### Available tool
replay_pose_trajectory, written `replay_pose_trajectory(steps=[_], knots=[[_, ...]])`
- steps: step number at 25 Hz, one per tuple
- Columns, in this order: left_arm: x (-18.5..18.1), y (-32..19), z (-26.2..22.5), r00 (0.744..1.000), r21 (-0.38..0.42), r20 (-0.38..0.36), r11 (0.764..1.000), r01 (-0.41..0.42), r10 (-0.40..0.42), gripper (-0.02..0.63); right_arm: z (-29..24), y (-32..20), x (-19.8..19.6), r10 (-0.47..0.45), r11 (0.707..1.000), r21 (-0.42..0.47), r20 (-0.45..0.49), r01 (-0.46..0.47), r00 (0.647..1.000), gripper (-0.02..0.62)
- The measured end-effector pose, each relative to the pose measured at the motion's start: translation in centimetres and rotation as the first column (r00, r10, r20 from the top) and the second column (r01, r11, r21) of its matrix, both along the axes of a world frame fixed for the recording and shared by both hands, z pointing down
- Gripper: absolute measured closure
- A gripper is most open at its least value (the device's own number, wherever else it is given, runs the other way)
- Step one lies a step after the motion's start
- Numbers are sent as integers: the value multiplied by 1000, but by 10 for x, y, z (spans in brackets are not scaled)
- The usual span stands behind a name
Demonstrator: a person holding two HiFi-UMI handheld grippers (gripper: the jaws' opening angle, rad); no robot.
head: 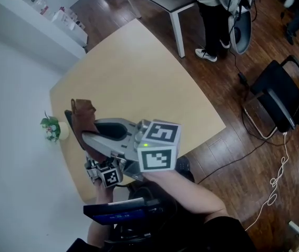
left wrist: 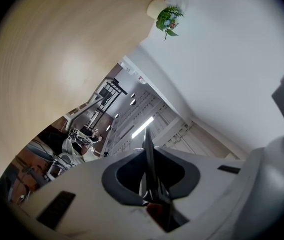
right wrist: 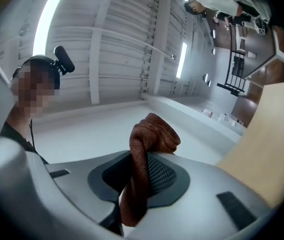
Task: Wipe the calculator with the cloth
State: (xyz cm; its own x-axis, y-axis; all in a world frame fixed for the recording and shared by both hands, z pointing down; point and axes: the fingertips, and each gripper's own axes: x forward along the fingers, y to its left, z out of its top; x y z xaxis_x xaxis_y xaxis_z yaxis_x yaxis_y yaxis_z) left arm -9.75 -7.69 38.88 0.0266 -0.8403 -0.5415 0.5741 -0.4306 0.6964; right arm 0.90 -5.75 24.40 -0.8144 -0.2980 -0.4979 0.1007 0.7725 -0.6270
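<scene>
The calculator (left wrist: 148, 156), seen edge-on, is clamped in the left gripper's (left wrist: 150, 176) fingers over the worktop's (head: 138, 72) near-left edge. The right gripper's (right wrist: 141, 176) fingers pinch the brown cloth (right wrist: 154, 134) just beside the calculator's upper end. A small pot (head: 62, 132) at the left edge holds a flowering plant (head: 49, 125).

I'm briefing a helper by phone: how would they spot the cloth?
Start at the tan table; the right gripper hangs over its near edge. The cloth sticks up between its jaws: rust-brown and knitted, unlike the thin dark calculator beside it.
</scene>
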Motion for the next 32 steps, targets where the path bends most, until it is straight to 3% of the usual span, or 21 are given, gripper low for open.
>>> replay_pose_trajectory(steps=[4, 6, 8, 10, 12, 14, 16, 17, 18, 19, 21, 23, 26, 29, 30, 31, 32], knots=[[8, 1, -4, 1000, 16, -13, 1000, -4, 4, 557, 49, 9, -30, -8, 999, -44, -170, 1, 985, 516], [8, 2, -4, 1000, 21, 13, 1000, -7, 6, 554, 69, 9, -33, -8, 997, -83, -204, -10, 979, 515], [6, 5, -2, 998, 20, 58, 1000, -7, 6, 555, 82, 6, -32, 22, 997, -65, -277, -42, 961, 515], [5, 9, 2, 996, 25, 89, 1000, -9, 6, 558, 104, 0, -31, 80, 996, 6, -424, -85, 902, 512], [8, 13, 8, 992, 29, 123, 999, -24, 21, 560, 139, -7, -28, 142, 990, 87, -599, -112, 788, 512], [15, 16, 19, 981, 30, 184, 997, -72, 65, 560, 180, -14, -17, 162, 987, 107, -714, -123, 681, 515], [21, 19, 38, 945, 30, 295, 987, -159, 143, 560, 210, -23, 3, 135, 987, 43, -745, -155, 653, 517], [21, 22, 54, 908, 18, 373, 977, -212, 190, 560, 221, -29, 15, 124, 984, 8, -750, -179, 649, 517], [19, 27, 73, 853, -7, 464, 964, -265, 238, 560, 232, -34, 26, 118, 979, -19, -757, -202, 642, 517], [17, 33, 96, 782, -47, 556, 950, -309, 282, 560, 243, -39, 36, 113, 975, -36, -769, -220, 629, 517], [12, 46, 146, 605, -146, 710, 916, -374, 361, 558, 268, -43, 51, 92, 972, -56, -803, -228, 588, 517], [13, 55, 192, 411, -242, 807, 871, -428, 425, 558, 299, -40, 59, 50, 973, -79, -844, -215, 534, 517], [25, 61, 242, 106, -349, 878, 775, -527, 468, 557, 343, -25, 60, -33, 976, -129, -884, -174, 466, 517], [42, 61, 270, -192, -433, 892, 651, -623, 409, 554, 380, -5, 49, -108, 979, -168, -910, -118, 401, 517], [46, 59, 277, -272, -455, 888, 617, -643, 371, 552, 391, 1, 45, -127, 979, -179, -916, -102, 381, 517], [49, 56, 283, -336, -469, 883, 593, -654, 328, 552, 400, 6, 41, -142, 978, -186, -921, -89, 363, 517], [51, 53, 287, -386, -476, 878, 585, -657, 282, 543, 408, 11, 38, -151, 979, -189, -926, -79, 346, 517]])
